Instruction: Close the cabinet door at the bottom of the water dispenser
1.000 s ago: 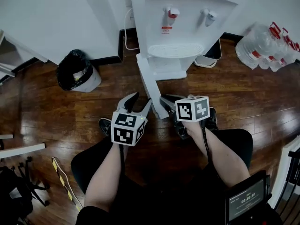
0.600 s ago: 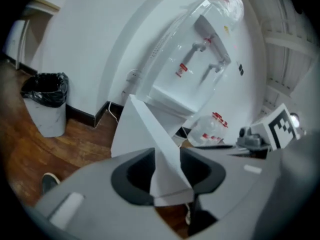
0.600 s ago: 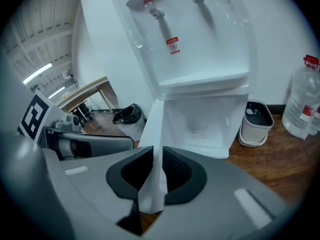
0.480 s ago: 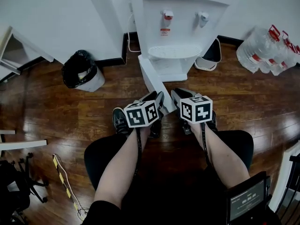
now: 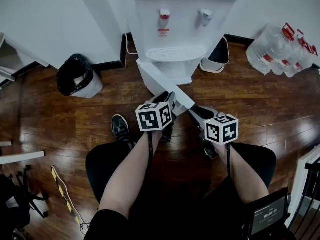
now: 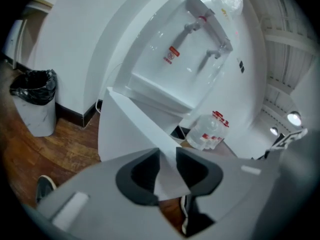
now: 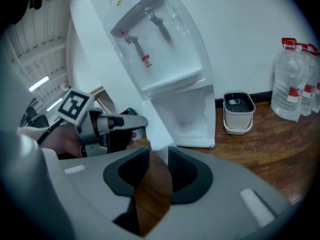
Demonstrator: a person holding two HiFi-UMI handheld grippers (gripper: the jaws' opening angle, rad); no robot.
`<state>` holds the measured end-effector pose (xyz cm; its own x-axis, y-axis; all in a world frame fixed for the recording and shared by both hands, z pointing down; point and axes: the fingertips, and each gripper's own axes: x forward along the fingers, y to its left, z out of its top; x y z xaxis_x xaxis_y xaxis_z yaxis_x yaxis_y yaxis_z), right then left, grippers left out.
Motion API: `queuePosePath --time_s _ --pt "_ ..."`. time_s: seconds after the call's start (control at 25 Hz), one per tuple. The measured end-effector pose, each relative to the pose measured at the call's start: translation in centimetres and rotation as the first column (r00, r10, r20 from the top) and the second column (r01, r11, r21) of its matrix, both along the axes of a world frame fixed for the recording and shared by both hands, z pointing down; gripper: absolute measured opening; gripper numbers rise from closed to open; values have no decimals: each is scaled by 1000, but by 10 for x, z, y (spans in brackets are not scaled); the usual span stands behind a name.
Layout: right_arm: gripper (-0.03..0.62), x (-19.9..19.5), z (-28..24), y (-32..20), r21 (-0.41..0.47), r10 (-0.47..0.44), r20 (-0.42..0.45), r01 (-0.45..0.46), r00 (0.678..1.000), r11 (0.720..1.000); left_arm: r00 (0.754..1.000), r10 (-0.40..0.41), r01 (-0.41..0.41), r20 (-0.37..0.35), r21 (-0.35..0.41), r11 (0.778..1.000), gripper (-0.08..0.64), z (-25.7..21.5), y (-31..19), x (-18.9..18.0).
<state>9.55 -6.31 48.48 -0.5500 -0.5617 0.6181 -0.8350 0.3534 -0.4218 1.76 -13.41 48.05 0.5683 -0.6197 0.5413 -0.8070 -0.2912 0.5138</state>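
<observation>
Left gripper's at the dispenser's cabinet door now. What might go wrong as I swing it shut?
1. The left gripper is closing on only a corner of the cabinet door at its free edge. A hold that small may slip as the door swings.
2. The right gripper, its jaws opening with nothing held, sits close to that edge on the closing side. It may block the door or get bumped.

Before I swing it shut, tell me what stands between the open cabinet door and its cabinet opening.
Nothing visible. The floor between the cabinet door and the cabinet opening is bare; the white bin stands beside the dispenser. The left gripper is closing its jaws on the door's edge; the right gripper, opening and empty, hangs nearby.
</observation>
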Motion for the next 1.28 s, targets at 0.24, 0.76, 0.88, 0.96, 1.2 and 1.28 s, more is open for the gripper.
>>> queuePosePath --time_s 0.24,0.76,0.88,0.96,1.2,1.28 --pt "195 1 46 -14 -21 -46 -222 42 974 999 1000 9 -9 -25 -10 1000 126 3 -15 19" --pt "259 44 49 -87 59 203 -238 -195 950 979 964 144 -144 223 -15 989 169 40 -37 9" --pt "259 48 51 -95 67 203 -261 -192 944 979 953 110 -117 283 8 993 170 52 -57 3" --pt "262 57 59 -95 60 177 -365 -166 914 984 940 102 -118 325 28 993 184 58 -66 2" --pt "293 60 84 -109 25 118 -448 -120 886 992 899 65 -117 434 95 989 196 72 -81 4" --pt "298 59 83 -119 37 140 -443 -138 885 990 884 62 -113 464 82 990 196 79 -77 5"
